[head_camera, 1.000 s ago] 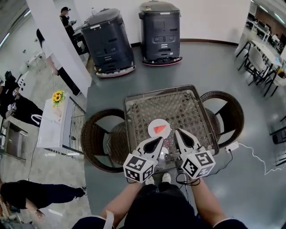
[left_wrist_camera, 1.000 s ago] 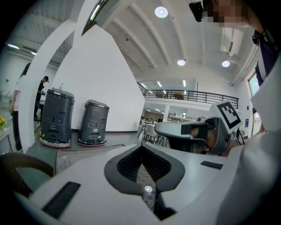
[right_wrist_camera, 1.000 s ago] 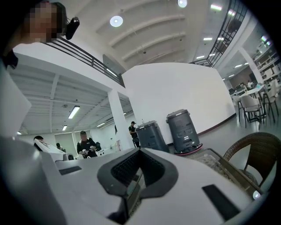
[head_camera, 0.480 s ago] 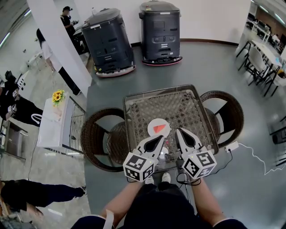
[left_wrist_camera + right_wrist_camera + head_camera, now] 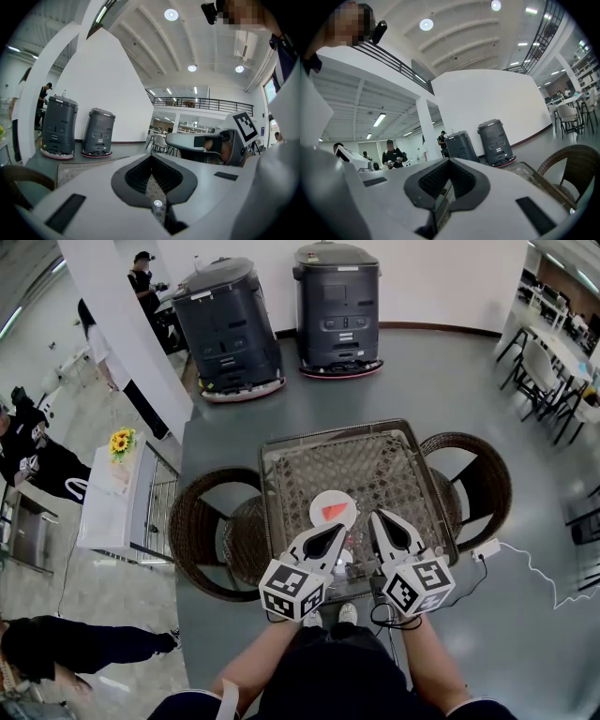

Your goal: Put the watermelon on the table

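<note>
The watermelon [image 5: 335, 511] looks soft: a hard pinch could crush it, and a glancing one could skid its plate [image 5: 320, 514]. It is 1 red wedge, lying flat on that white plate near the desk's [image 5: 281, 454] middle. Just short of it, the left claw [image 5: 331, 538] and right claw [image 5: 379, 519] are pressed together, empty.

Beyond the plate [image 5: 321, 502] the table [image 5: 375, 457] lies bare, hemmed by the left chair [image 5: 199, 532] and the right chair [image 5: 486, 474].

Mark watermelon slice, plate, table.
watermelon slice [image 5: 335, 511], head view, middle of red flesh
plate [image 5: 318, 510], head view, bare white left part
table [image 5: 375, 460], head view, bare woven top beyond plate
</note>
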The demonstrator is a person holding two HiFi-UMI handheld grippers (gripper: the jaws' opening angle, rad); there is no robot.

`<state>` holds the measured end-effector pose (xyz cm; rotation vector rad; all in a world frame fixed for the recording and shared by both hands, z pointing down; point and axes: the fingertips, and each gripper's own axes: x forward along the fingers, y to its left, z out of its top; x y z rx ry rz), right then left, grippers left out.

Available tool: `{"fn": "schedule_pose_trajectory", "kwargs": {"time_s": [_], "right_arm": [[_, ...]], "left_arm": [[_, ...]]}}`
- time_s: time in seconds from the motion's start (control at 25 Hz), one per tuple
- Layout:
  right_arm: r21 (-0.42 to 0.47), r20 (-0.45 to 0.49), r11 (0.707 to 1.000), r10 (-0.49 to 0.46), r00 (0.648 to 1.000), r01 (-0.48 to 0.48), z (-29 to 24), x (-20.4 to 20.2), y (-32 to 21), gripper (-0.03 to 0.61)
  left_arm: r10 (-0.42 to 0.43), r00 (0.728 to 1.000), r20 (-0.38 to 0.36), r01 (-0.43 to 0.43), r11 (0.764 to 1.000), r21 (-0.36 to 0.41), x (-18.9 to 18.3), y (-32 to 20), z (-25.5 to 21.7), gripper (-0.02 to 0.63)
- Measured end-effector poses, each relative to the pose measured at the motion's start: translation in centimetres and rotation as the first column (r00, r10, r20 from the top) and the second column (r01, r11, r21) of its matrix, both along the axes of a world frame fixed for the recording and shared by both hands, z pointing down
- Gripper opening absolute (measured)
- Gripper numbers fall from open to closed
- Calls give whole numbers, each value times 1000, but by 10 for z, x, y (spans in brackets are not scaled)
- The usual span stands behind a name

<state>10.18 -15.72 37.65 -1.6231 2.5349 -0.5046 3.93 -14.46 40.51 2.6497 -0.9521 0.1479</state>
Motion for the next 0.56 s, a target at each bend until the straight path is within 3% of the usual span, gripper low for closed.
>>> {"fn": "schedule_pose_trajectory", "kwargs": {"time_s": [0.56], "right_arm": [[14,-23,1000,-8,1000,8,2,-2,-7,3]], "left_arm": [[-2,1000,6,2,1000,8,0,-8,1,5]]}}
